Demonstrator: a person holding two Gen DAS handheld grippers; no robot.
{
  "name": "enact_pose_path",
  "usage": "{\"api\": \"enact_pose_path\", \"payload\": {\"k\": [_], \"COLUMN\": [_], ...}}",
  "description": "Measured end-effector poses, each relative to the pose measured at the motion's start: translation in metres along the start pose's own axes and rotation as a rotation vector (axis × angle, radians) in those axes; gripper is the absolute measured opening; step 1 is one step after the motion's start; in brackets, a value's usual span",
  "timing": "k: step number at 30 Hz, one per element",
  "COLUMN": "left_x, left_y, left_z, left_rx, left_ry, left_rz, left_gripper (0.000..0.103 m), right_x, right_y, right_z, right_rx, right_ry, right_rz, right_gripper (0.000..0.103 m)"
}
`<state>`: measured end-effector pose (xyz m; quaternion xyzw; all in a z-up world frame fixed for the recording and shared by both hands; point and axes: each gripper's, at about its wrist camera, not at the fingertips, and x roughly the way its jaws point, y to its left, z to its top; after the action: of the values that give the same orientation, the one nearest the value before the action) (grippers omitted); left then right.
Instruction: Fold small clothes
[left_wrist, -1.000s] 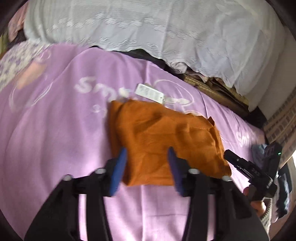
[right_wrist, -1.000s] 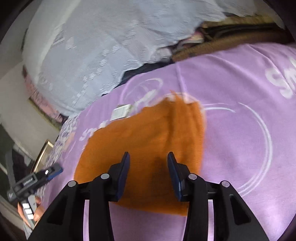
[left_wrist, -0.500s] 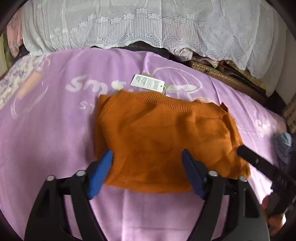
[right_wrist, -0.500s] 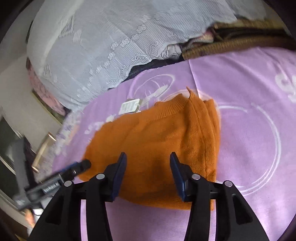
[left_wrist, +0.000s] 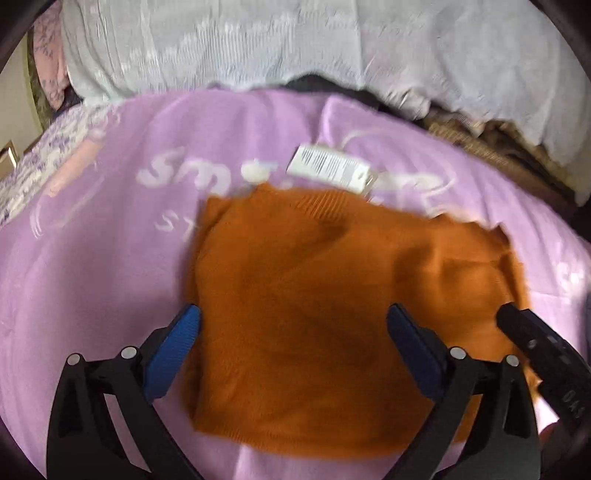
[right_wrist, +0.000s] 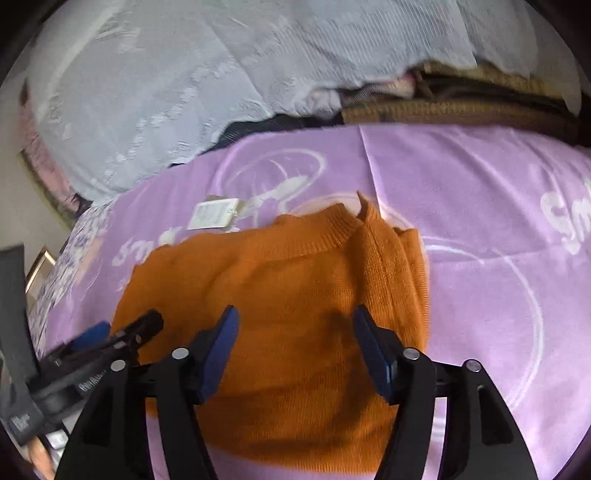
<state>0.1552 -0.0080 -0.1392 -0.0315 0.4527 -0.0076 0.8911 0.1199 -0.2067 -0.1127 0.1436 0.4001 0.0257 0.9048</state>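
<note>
Your left gripper (left_wrist: 293, 319) is tipped down over the orange sweater (left_wrist: 332, 295), its jaws opening and already spread about as wide as the folded garment's left half; the knit lies under the gap between the 2 blue pads (left_wrist: 173, 347), and neither pad presses on it. Ahead of that gripper the sweater sits folded into a rough rectangle on the purple blanket (left_wrist: 110, 277), ribbed collar at its far edge, with a white barcode tag (left_wrist: 330, 168) lying on the blanket just past the collar. To the right of your left gripper, a black finger of the other tool pokes in over the sweater's right edge. Your right gripper (right_wrist: 293, 319) also points down at the garment, its jaws opening and moderately spread, with orange knit showing between the 2 pads and no pinch on the cloth. From that side the sweater's folded right edge runs just outside the right pad, the collar lies ahead, and the tag (right_wrist: 216, 214) rests ahead and to the left. Your left gripper shows at the lower left of that view, over the sweater's left edge. Beyond both grippers, at the far edge of the blanket, a white lace-trimmed cloth (right_wrist: 184, 74) is heaped, with brown woven fabric (right_wrist: 461, 107) to its right.
</note>
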Motion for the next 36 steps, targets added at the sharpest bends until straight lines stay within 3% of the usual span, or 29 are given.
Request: {"api": "enact_pose_path", "payload": {"k": [1, 5, 6, 12, 20, 30, 36], "left_x": [0.018, 0.014, 0.014, -0.003, -0.022, -0.021, -0.016], "left_y": [0.000, -0.004, -0.002, 0.004, -0.007, -0.007, -0.014], "left_z": [-0.003, -0.009, -0.010, -0.017, -0.022, -0.021, -0.023], "left_rx": [0.000, 0.030, 0.022, 0.009, 0.068, 0.069, 0.107], "left_ry": [0.041, -0.023, -0.024, -0.062, -0.135, -0.129, -0.116], "left_rz": [0.008, 0.031, 0.020, -0.026, 0.004, 0.007, 0.037], "left_gripper": [0.099, 0.099, 0.099, 0.099, 0.099, 0.099, 0.099], "right_x": [0.013, 0.021, 0.019, -0.013, -0.037, -0.018, -0.014], "right_y": [-0.001, 0.028, 0.027, -0.008, -0.039, -0.086, -0.089], "right_z": [-0.002, -0.017, -0.017, -0.018, -0.021, -0.027, -0.027], "right_rx": [0.006, -0.206, -0.202, -0.008, 0.081, 0.273, 0.286], "right_ry": [0.027, -0.024, -0.025, -0.096, -0.165, -0.073, -0.075], "right_rz": [-0.015, -0.131, -0.111, 0.092, 0.069, 0.130, 0.154], "right_gripper": [0.067, 0.082, 0.085, 0.088, 0.088, 0.088, 0.088]}}
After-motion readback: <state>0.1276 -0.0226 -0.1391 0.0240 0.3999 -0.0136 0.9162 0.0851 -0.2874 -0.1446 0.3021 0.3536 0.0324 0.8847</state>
